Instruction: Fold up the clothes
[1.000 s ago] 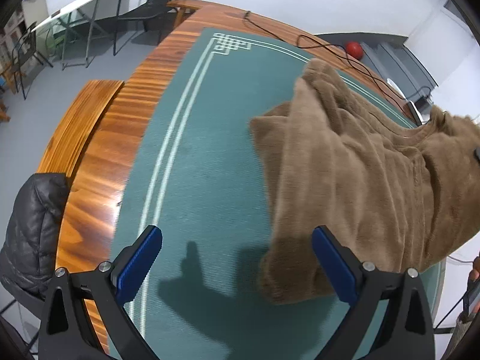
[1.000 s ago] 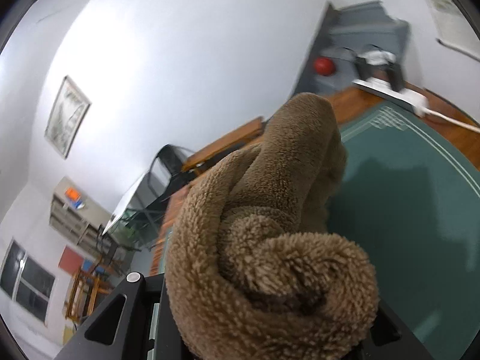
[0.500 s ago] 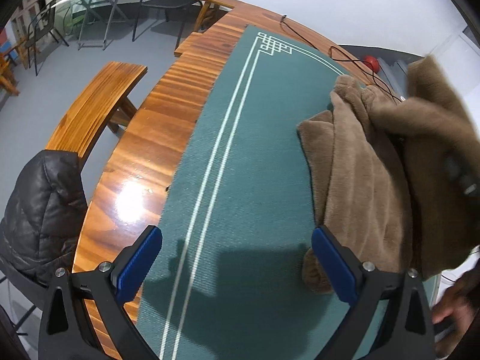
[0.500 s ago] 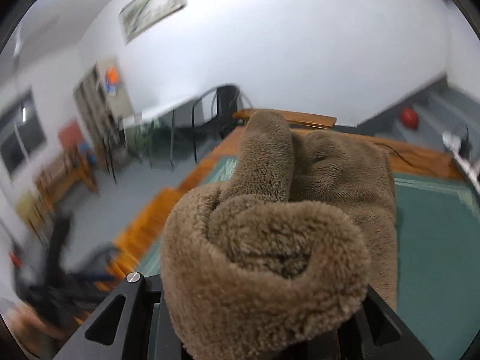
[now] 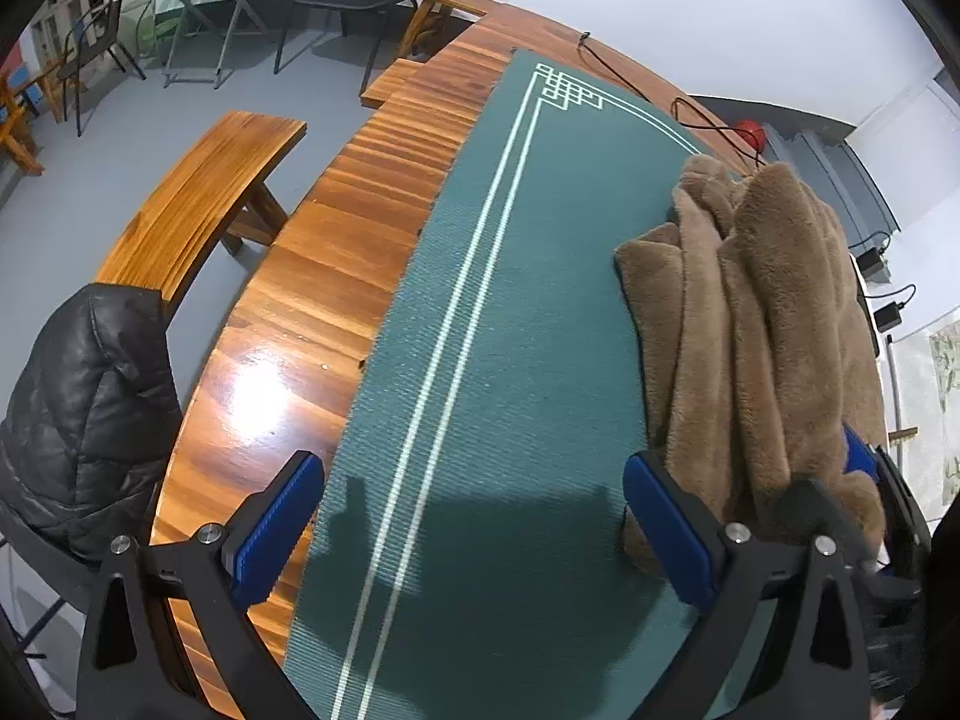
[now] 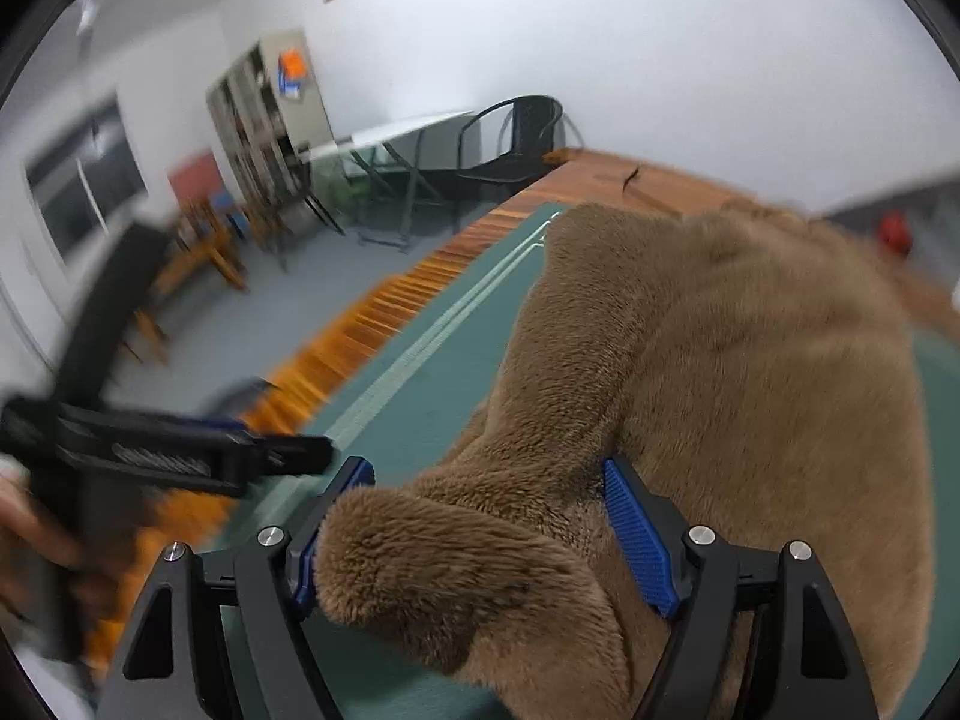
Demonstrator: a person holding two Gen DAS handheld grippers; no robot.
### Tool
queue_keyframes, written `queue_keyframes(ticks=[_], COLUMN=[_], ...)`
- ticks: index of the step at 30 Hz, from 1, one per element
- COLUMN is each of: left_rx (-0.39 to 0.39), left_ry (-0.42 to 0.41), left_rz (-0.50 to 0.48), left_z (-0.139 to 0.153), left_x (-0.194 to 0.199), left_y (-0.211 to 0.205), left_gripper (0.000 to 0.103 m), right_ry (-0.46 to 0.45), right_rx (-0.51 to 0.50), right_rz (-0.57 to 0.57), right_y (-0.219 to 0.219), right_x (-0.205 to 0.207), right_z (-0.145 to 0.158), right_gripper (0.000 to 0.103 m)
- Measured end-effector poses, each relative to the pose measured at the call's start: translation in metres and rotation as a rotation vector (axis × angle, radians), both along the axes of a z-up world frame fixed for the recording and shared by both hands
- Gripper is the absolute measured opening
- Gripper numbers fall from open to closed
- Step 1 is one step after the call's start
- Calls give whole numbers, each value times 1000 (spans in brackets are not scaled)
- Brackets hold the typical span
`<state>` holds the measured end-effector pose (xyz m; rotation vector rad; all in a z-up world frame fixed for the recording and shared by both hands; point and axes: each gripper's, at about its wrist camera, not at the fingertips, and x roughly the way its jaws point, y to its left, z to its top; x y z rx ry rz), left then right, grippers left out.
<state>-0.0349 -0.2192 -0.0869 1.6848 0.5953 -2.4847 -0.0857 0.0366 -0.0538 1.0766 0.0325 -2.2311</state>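
Two grippers, one garment. Left gripper (image 5: 474, 531) jaws wide open, nothing between them, over the green mat (image 5: 510, 312). Right gripper (image 6: 486, 534) jaws have just been opening; a fold of the brown fleece garment (image 5: 756, 324) sits loose between them. Garment lies bunched on the mat's right side, long axis running near to far. One desk (image 5: 300, 300), one bench (image 5: 198, 204), two chairs beyond

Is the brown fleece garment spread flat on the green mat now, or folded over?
Folded over, not flat: the brown fleece garment lies in thick stacked layers along the green mat, one bunched end still between the just-opened right claw.
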Motion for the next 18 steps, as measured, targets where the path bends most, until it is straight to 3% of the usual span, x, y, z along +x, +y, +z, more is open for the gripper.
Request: queue_keyframes(ticks=[4,7,13,18], left_rx=[-2,1,8,14], left_ry=[11,17,52,78], left_rz=[-17,-23,-47,-71], left_z=[7,12,30,45], left_x=[1,2,2,-1], left_y=[6,10,22,35], left_gripper=[101,101,101,101], right_ry=[-94,-75,92,151], right_rx=[-195,-232,10,125], right_rz=[18,-10,-267,-281], right_y=[21,37,64,45], right_x=[9,18,27,28], right_z=[20,34,52,44], right_gripper=[80,80,80,80])
